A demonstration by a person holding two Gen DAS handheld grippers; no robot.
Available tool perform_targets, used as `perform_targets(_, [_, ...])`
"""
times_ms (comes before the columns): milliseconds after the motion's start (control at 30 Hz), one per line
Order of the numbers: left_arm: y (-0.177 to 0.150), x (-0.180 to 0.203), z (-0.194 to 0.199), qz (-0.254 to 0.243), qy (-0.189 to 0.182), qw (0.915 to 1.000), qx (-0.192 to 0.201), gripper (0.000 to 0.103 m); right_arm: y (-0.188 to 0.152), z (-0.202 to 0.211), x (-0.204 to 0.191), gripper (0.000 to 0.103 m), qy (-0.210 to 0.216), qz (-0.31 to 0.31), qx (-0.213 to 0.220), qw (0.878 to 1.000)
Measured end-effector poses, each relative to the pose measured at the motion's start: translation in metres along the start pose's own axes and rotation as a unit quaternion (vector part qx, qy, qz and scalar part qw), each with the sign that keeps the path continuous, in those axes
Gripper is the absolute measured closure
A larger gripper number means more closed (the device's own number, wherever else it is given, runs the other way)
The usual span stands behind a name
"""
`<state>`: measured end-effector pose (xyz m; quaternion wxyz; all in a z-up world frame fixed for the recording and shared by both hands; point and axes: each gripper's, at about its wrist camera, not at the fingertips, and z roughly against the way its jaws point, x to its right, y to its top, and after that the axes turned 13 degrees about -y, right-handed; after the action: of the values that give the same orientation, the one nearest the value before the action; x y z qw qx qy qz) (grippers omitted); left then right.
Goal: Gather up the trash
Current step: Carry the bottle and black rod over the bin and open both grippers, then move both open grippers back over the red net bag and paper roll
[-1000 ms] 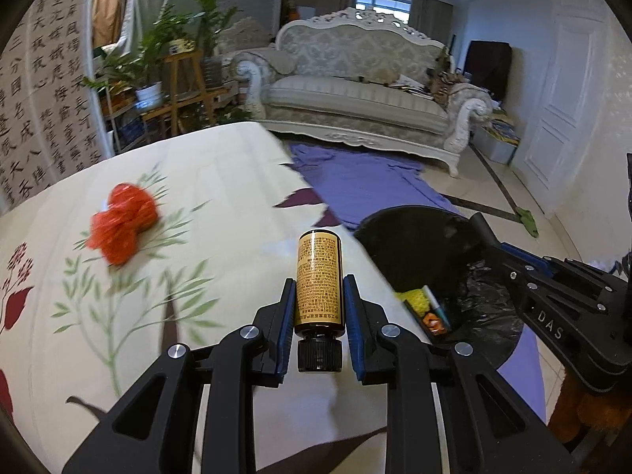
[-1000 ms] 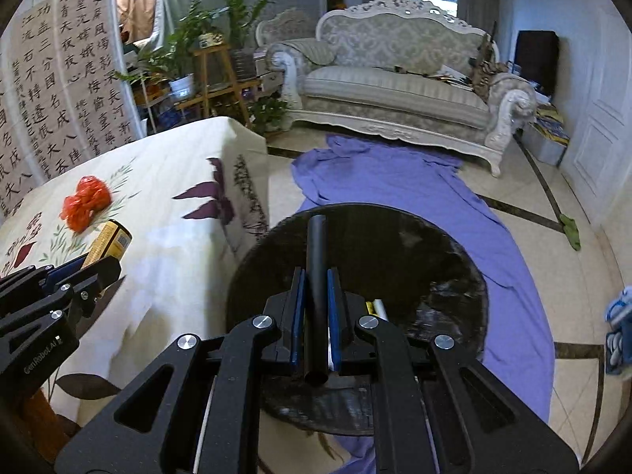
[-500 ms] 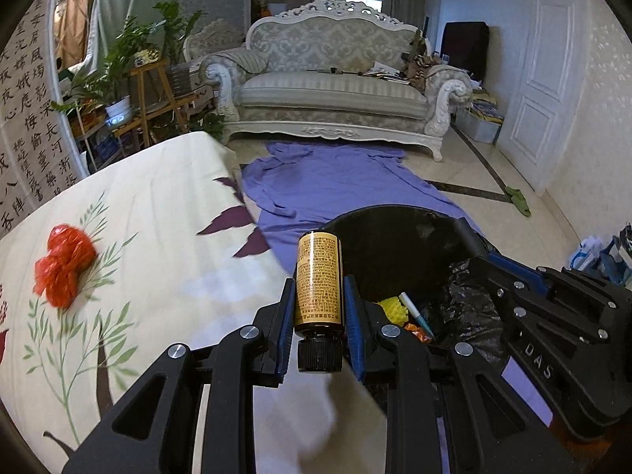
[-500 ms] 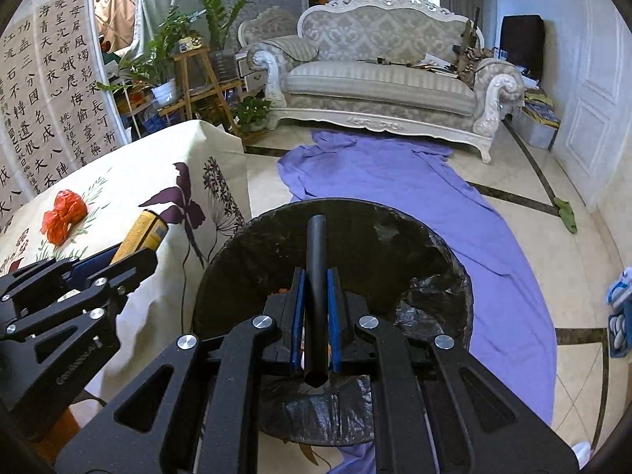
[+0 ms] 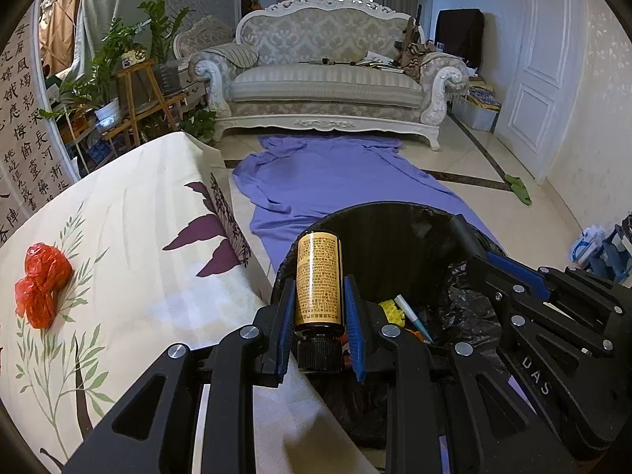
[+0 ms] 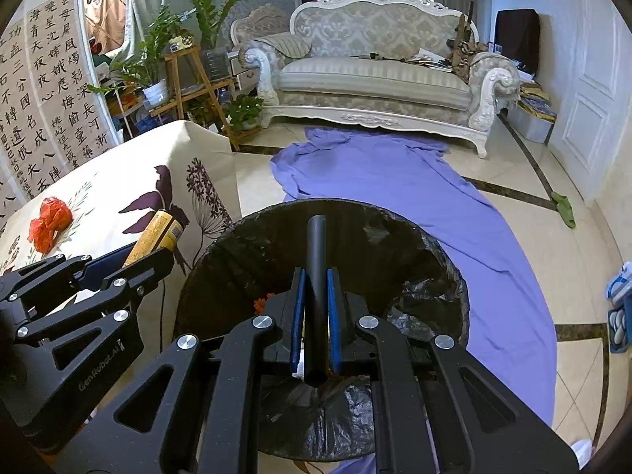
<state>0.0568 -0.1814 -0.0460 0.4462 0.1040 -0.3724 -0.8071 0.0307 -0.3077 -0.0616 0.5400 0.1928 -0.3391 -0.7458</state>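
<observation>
My left gripper (image 5: 319, 296) is shut on a small brown bottle (image 5: 318, 280) with a yellow label and a black cap, held at the near left rim of the black-lined trash bin (image 5: 395, 217). The bottle also shows in the right wrist view (image 6: 158, 233). My right gripper (image 6: 316, 288) is shut on a black tube (image 6: 316, 276) and holds it over the bin (image 6: 355, 213). Yellow and orange bits and a pen lie inside the bin. A crumpled red plastic bag (image 5: 41, 288) lies on the flowered tablecloth (image 5: 130, 237) at the left.
A purple cloth (image 5: 335, 173) is spread on the tiled floor beyond the bin. A white ornate sofa (image 5: 328, 87) stands at the back. Plants on wooden stands (image 5: 130, 91) are at the left. A white door (image 5: 549, 71) is at the right.
My left gripper has carried the bottle rightward from over the table to the bin's rim. The red bag has stayed on the cloth. My right gripper has kept the tube over the bin.
</observation>
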Motion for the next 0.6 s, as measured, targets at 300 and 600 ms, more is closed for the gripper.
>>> perform_targets(300, [0.0016,-0.0009,-0.0035,0.000,0.003,1.0000,-0.007,0.066,-0.0002,-0.0069,0.0032,0.090,-0.004,-0.006,-0.009,1.000])
perform_targets(600, [0.0002,-0.0005,-0.0018,0.003,0.003,1.0000,0.001,0.041,0.0002,-0.0056,0.0077,0.076,-0.011,-0.014,-0.009,1.000])
